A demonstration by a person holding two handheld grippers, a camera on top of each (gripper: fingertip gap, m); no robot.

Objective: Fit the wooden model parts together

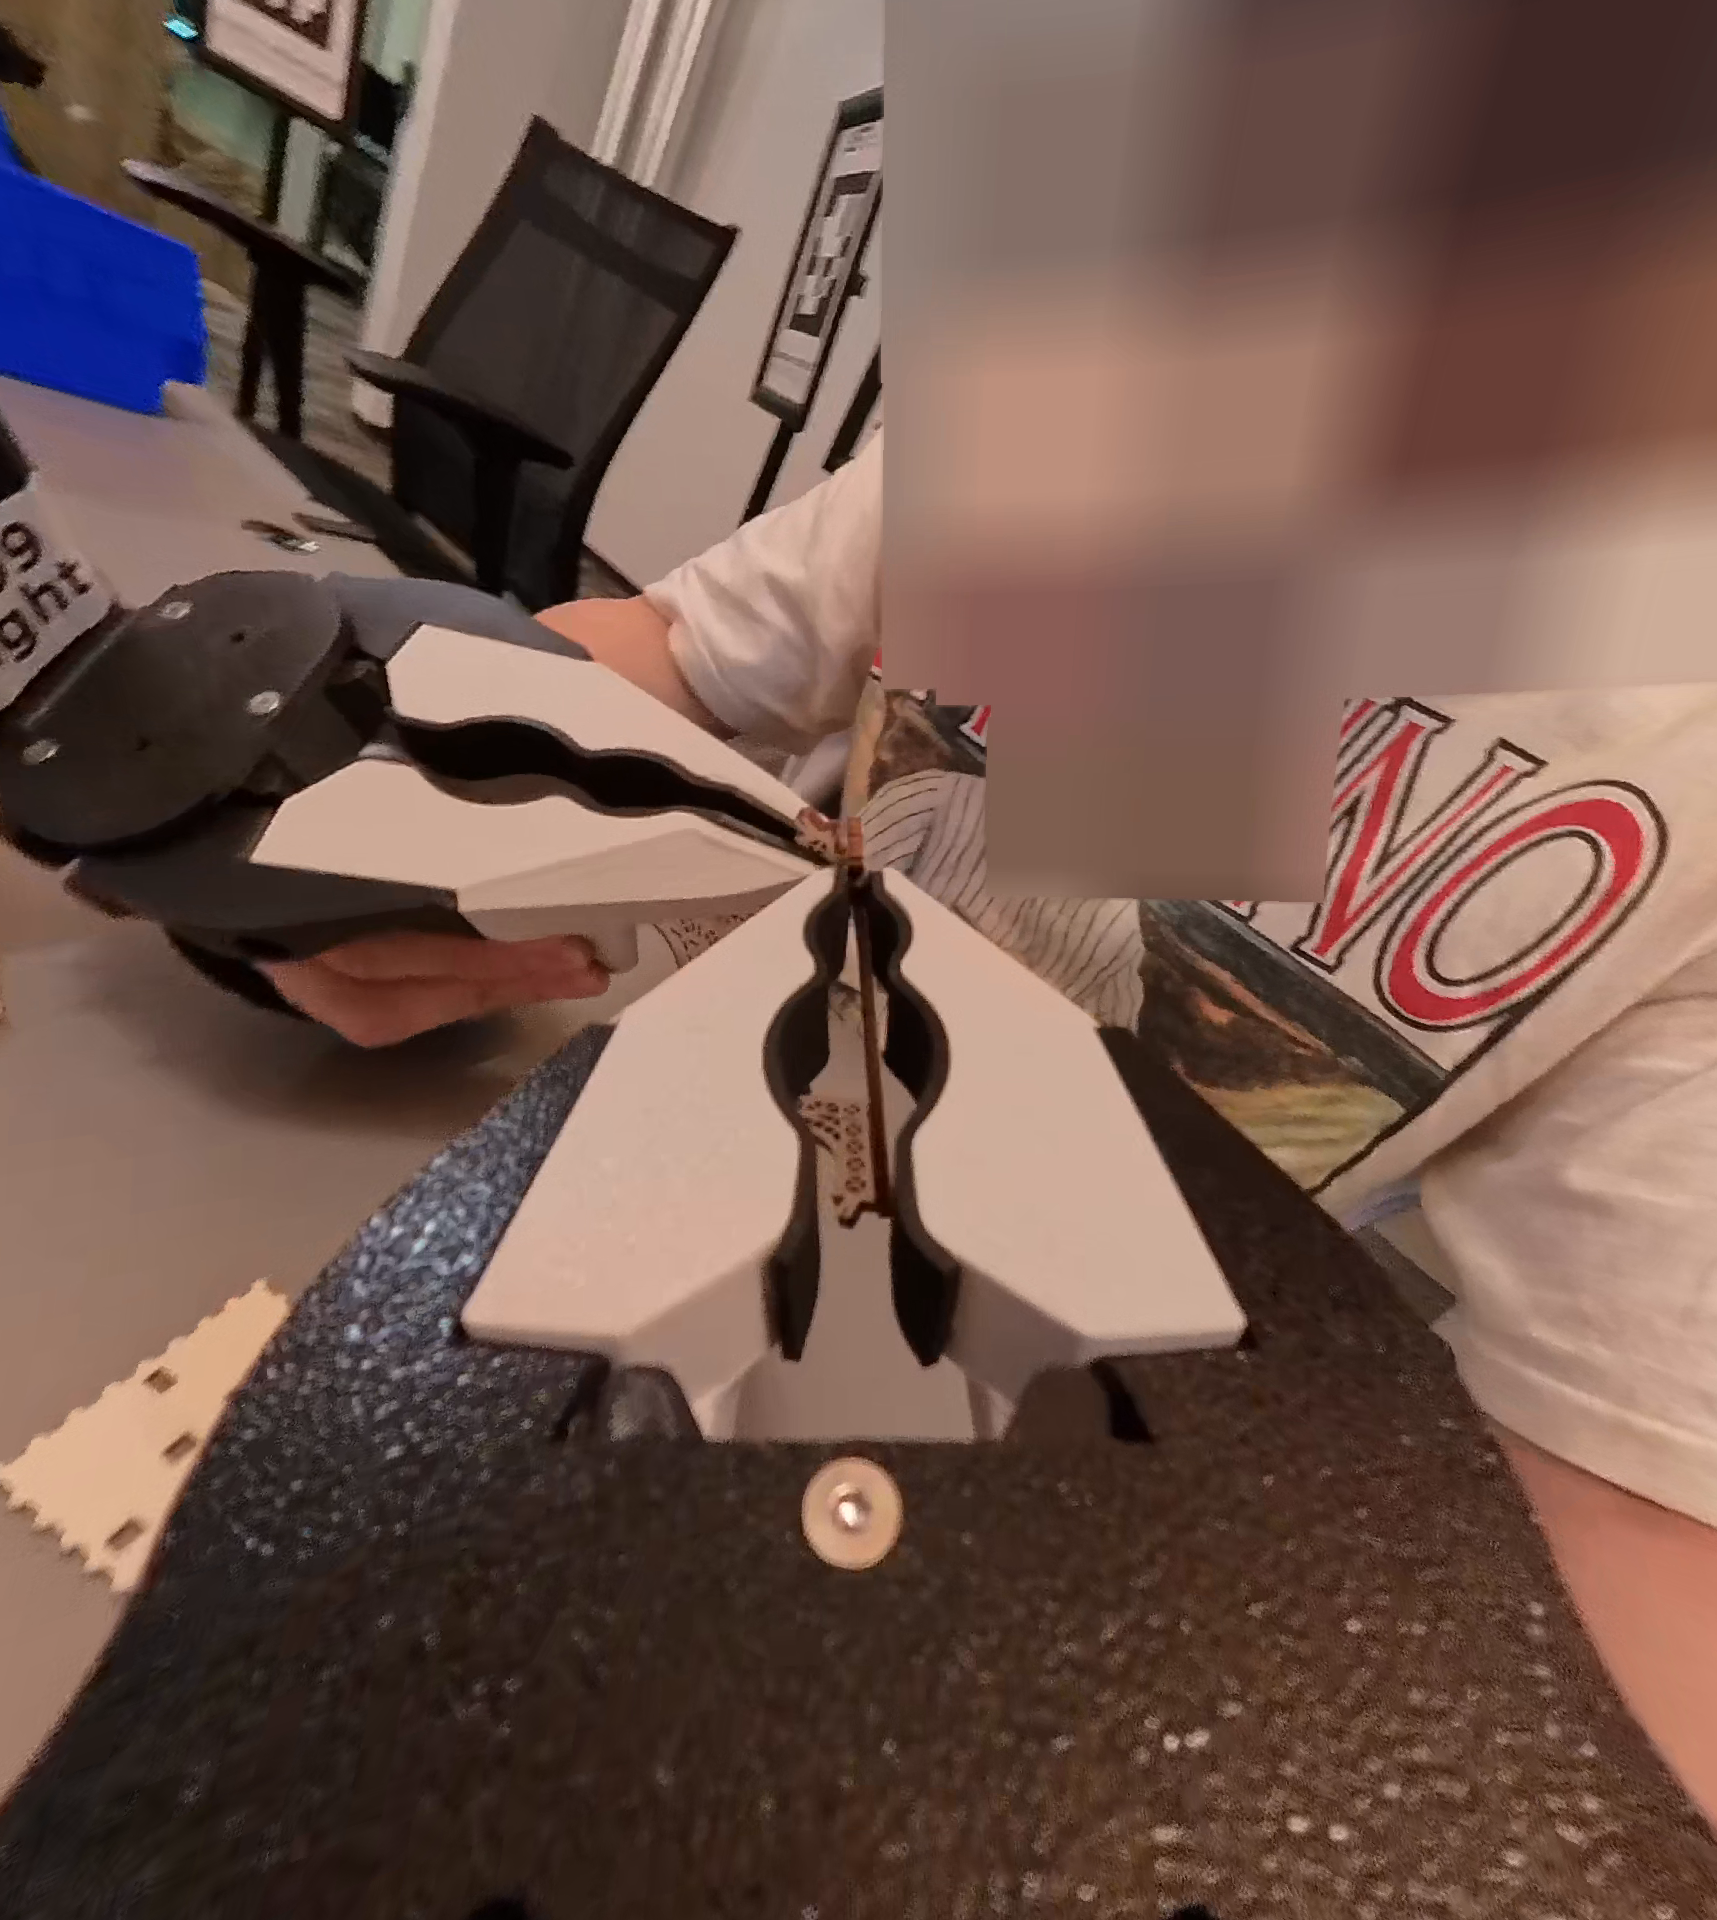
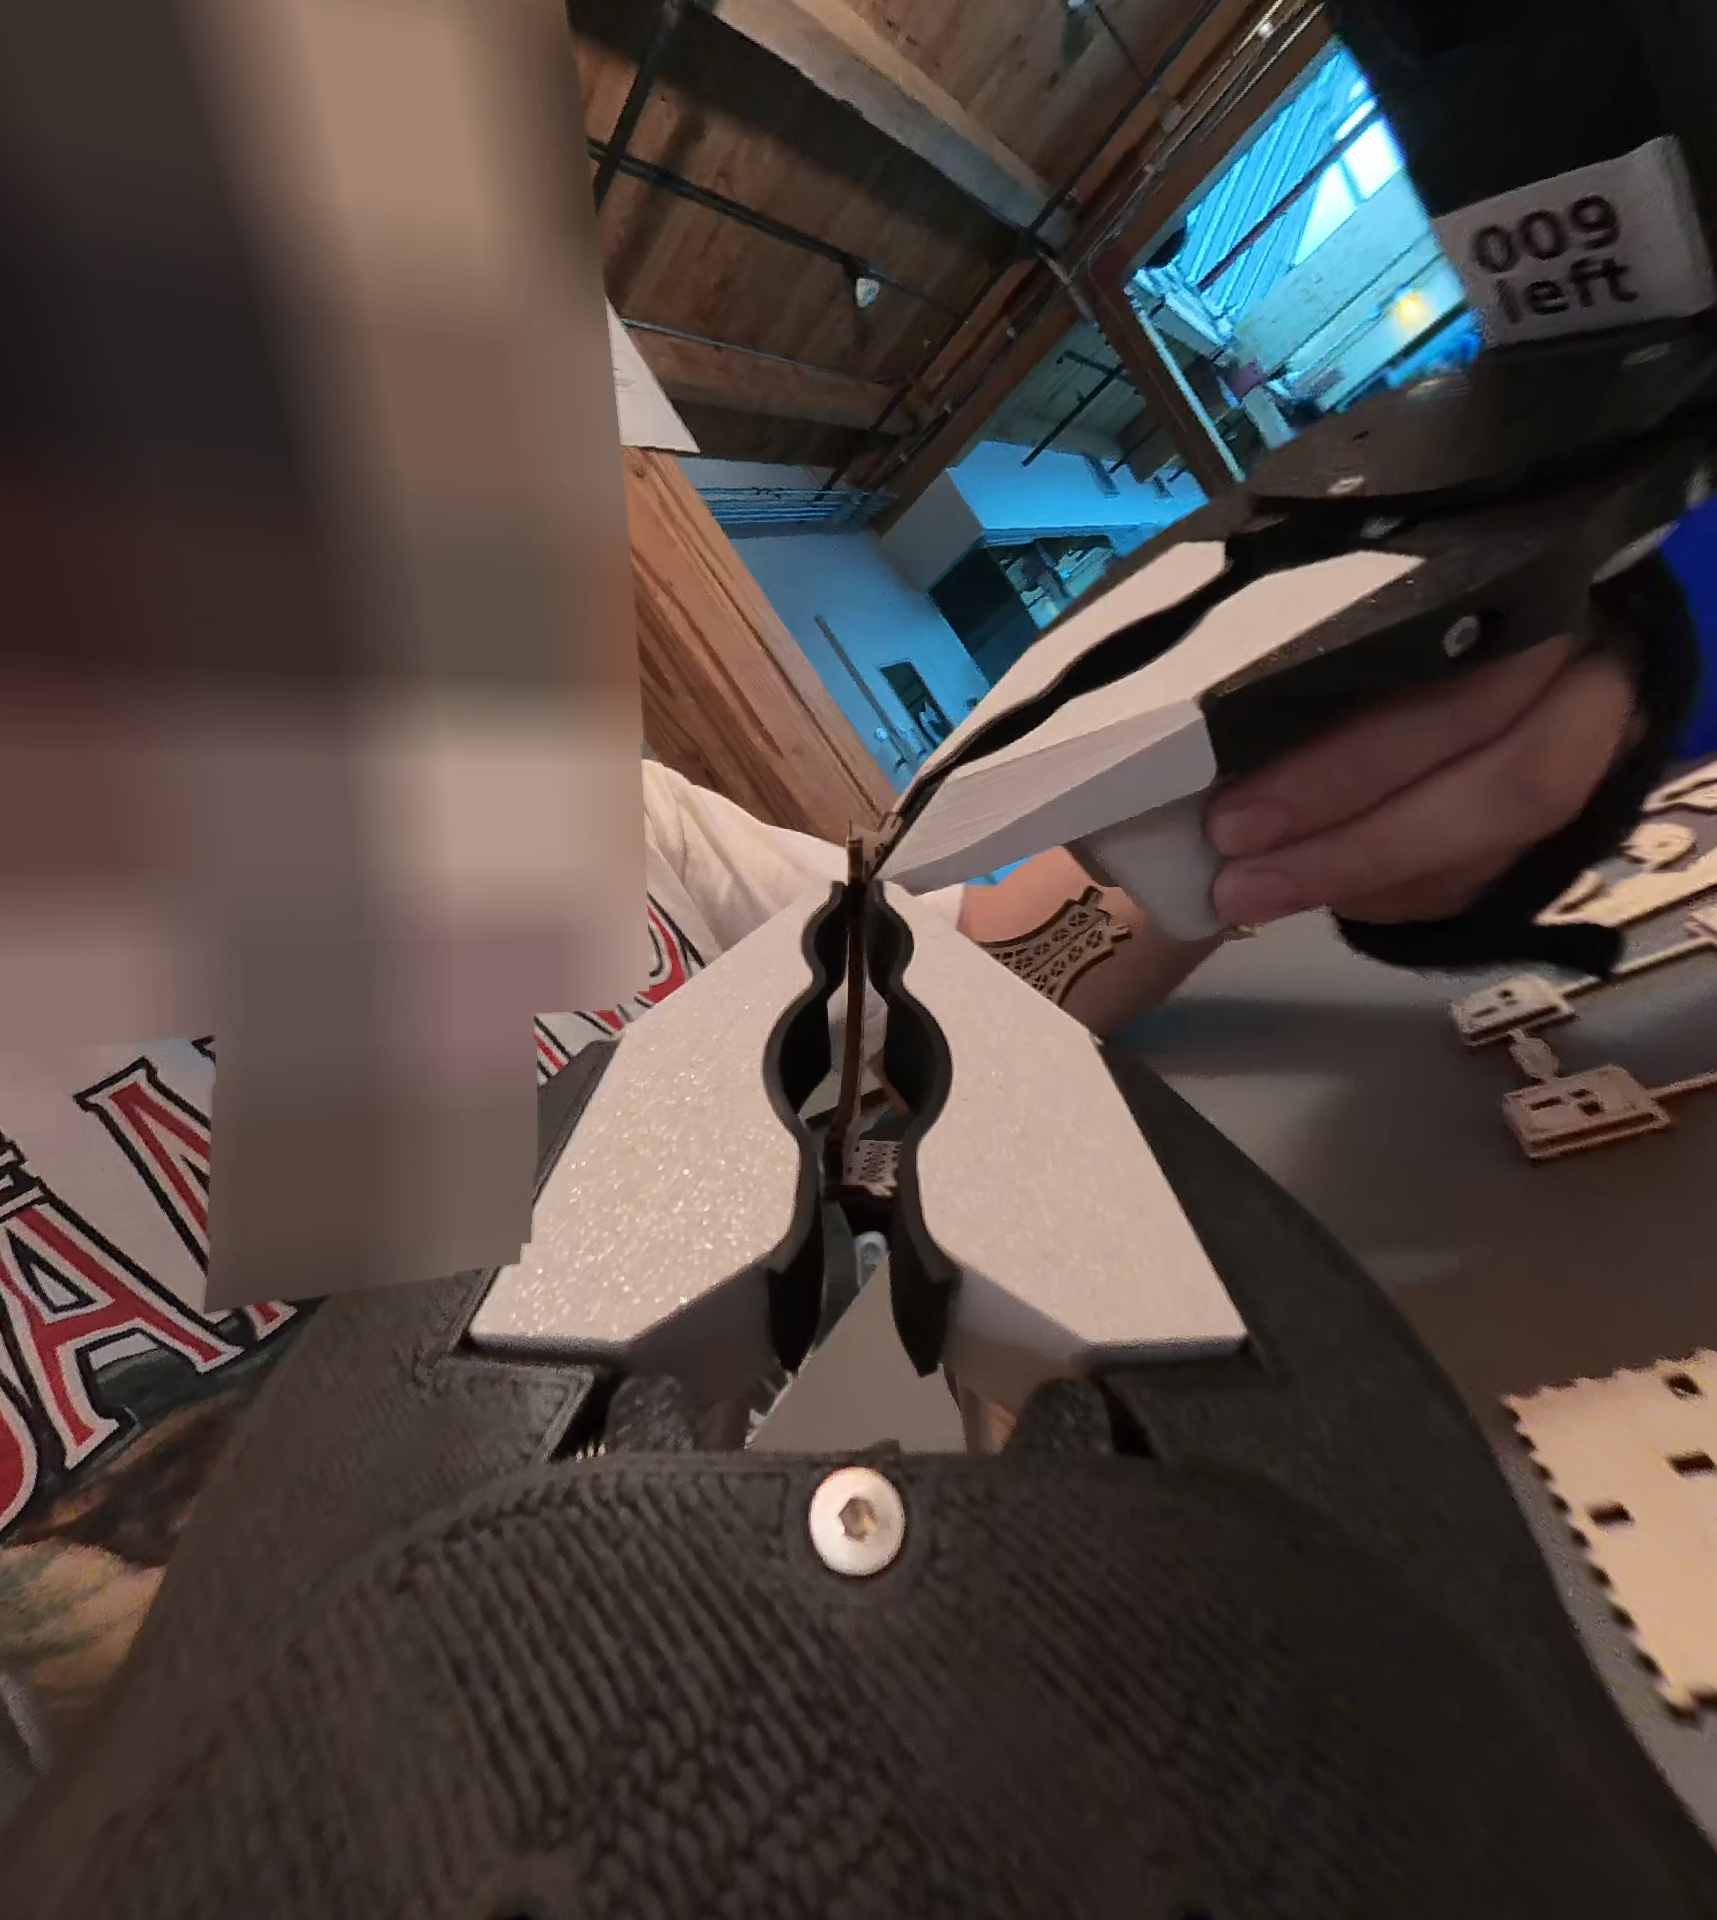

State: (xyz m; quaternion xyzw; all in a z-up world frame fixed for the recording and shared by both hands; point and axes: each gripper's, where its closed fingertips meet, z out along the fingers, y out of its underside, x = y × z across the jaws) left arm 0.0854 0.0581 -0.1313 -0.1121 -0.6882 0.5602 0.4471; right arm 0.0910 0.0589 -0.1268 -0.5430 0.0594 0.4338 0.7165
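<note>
two grippers meet tip to tip above the grey table (image 1: 158, 1143). the left gripper (image 1: 856, 883) is closed on one thin lattice-cut wooden piece (image 1: 859, 1132) seen edge-on between its two white fingers (image 1: 688, 1122). the right gripper (image 2: 856, 891) is likewise clamped on a second thin wooden strip (image 2: 854, 1049), its end poking just past the tips. the two parts touch where the tips meet. on the table lie one pale notched panel (image 2: 1706, 1527) with small rectangular slots and one flat sheet of cut wooden shapes (image 2: 1581, 1029). a person in a white printed t-shirt (image 1: 1560, 1039) sits just behind the grippers, one hand (image 2: 1405, 800) holding the left gripper.
</note>
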